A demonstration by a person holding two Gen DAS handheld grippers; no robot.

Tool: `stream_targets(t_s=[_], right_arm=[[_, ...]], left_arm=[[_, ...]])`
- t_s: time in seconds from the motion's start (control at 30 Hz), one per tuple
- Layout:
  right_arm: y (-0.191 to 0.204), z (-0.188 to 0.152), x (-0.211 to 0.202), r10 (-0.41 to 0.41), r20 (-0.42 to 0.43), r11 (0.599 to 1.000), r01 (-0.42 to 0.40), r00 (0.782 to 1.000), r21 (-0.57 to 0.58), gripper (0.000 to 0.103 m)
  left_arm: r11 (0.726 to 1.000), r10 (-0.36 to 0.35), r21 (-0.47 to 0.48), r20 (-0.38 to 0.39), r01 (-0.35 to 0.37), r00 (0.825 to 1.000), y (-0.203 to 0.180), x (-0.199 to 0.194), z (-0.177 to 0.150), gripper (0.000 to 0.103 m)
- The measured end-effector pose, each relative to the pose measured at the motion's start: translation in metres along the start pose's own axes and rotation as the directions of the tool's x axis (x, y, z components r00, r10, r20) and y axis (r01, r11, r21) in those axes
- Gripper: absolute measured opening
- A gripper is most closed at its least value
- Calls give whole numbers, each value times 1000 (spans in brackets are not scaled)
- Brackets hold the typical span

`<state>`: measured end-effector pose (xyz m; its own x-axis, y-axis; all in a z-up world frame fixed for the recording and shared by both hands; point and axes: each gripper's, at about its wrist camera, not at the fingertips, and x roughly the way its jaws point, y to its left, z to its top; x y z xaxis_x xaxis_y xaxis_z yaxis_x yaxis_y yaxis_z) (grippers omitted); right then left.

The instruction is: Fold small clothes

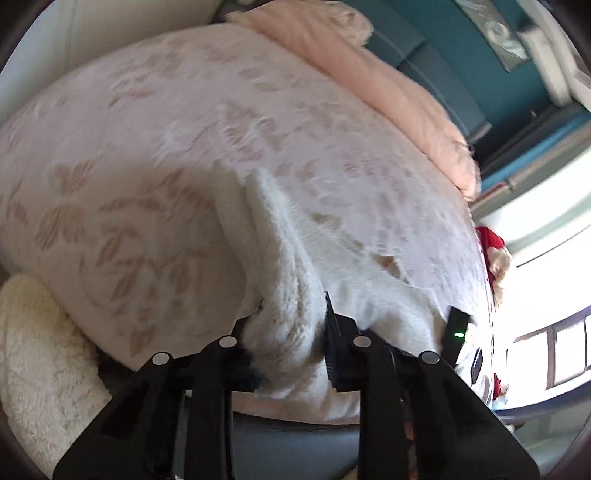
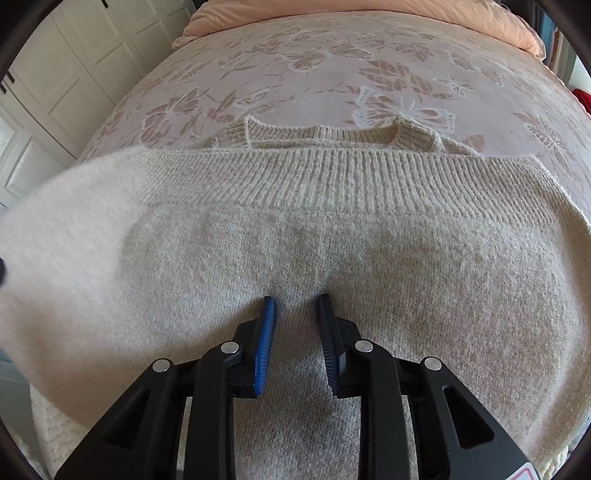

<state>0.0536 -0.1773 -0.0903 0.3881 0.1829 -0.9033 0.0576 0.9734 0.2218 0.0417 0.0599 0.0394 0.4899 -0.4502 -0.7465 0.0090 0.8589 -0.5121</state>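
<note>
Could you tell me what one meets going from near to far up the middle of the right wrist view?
right gripper → cream sweater → its ribbed hem → butterfly bedspread → pink pillow.

A bed with a pale pink butterfly-patterned cover fills both views, a peach pillow at its head. White panelled doors stand upper left; a teal wall and bright window show at right.
</note>
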Motion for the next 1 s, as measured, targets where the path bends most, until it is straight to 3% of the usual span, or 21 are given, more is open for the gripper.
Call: stream_targets(t_s=[0.07,0.13,0.2,0.33,0.43,0.47,0.5,0.6,0.7,0.73,0.87,1.0], right_arm=[[-15,2,-16,78,12,994,-79,997,81,23],[-37,-5,-43,138,77,976,-149,987,161,30],[-66,-17,-72,143,140,961,-171,980,216,39],[-135,-52,-115,78,192,933,-140,978,331,44],[-175,-84,-136,9,191,911,-87,981,403,48],[-183,-93,-142,-9,191,907,-72,982,416,49],[-188,-101,-148,-14,195,902,-72,981,426,53],[-192,-115,-157,26,223,888,-125,974,442,66],[-183,-107,-153,105,235,879,-201,966,433,74],[-177,-100,-149,134,228,877,-223,964,426,75],[-146,-71,-129,256,208,856,-322,944,404,80],[-123,-56,-101,228,79,880,-240,970,409,84]], left_arm=[[989,-40,145,13,38,999,-55,-7,2,23],[958,-75,279,1,72,997,-108,-6,-7,23],[916,-108,385,-38,114,993,-154,7,-23,23],[823,-86,547,-149,155,985,-217,59,-76,25],[779,-13,611,-209,141,978,-227,101,-121,36],[769,22,630,-201,112,979,-224,106,-133,43],[762,44,641,-193,92,980,-218,108,-140,59],[742,63,669,-143,50,988,-193,88,-150,83],[705,134,708,-67,-47,989,-163,72,-149,91],[700,165,710,-59,-75,985,-152,71,-149,91],[769,292,626,-160,-132,943,-115,93,-140,92],[770,325,627,-221,-121,919,-105,110,-147,92]])
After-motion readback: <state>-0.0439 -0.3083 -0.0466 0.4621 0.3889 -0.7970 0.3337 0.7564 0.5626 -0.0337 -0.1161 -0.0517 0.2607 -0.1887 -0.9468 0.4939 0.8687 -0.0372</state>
